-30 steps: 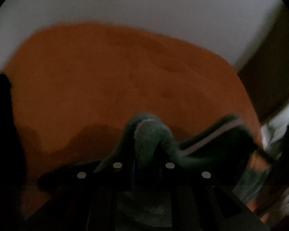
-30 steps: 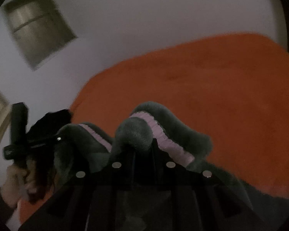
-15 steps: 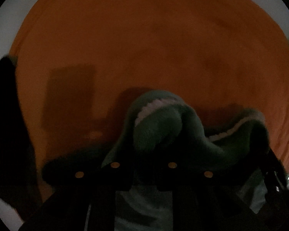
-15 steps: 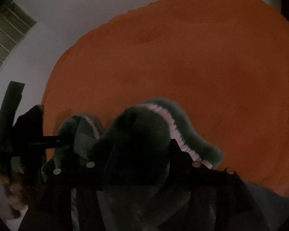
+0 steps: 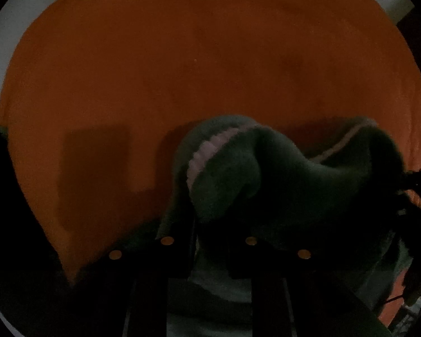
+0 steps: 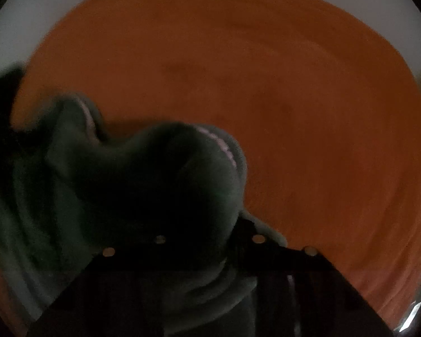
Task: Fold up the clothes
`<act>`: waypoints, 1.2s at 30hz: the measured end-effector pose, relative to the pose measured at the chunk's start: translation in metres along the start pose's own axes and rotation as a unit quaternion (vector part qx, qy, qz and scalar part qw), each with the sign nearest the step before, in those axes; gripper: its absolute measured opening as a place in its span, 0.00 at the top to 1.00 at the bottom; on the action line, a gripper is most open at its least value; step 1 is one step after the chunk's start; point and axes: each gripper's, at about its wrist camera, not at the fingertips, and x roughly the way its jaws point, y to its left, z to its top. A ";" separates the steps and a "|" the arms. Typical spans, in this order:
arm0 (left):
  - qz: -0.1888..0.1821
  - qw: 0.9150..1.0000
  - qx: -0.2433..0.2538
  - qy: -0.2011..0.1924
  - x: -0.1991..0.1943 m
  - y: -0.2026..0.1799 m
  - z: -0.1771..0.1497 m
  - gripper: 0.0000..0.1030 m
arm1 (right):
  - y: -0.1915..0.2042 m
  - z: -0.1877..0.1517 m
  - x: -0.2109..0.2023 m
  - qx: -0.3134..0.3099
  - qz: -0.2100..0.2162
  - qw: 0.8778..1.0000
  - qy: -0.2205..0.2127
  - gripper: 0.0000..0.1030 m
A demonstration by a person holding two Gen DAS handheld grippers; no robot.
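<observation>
Orange fleece fills both views: a blanket spread wide, with pale wall showing past its far edge. The light is dim, and the right wrist view is blurred.

On the blanket, low in both views, is a dark green fuzzy garment with a pale pink ribbed trim. It is bunched and hangs between the two grippers, one hump of cloth rising at each. In the left wrist view the nearer hump curls over with the trim along its left edge, and a second fold with a thin pale edge runs off to the right. A square shadow lies on the blanket to the left of the garment.

The left gripper points down at the blanket, its jaws closing, almost together, with a fold of the garment pinched between them. The cloth rises straight out of the fingers.

The right gripper has the garment mounded over its fingers, trim along the top right. Its jaws are closing too, a thick wad of cloth between them and pressed on both sides.
</observation>
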 end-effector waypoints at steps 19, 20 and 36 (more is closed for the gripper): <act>-0.145 0.947 -0.281 0.064 -0.013 0.110 0.009 0.82 | -0.106 -0.003 -0.012 0.228 0.156 0.961 -0.005 0.68; -0.130 0.948 -0.282 0.067 -0.020 0.110 0.010 0.82 | -0.104 -0.004 -0.015 0.230 0.150 0.962 -0.007 0.64; -0.139 0.964 -0.218 -0.067 -0.181 0.088 -0.075 0.62 | -0.098 -0.111 -0.178 0.220 0.094 0.957 -0.162 0.51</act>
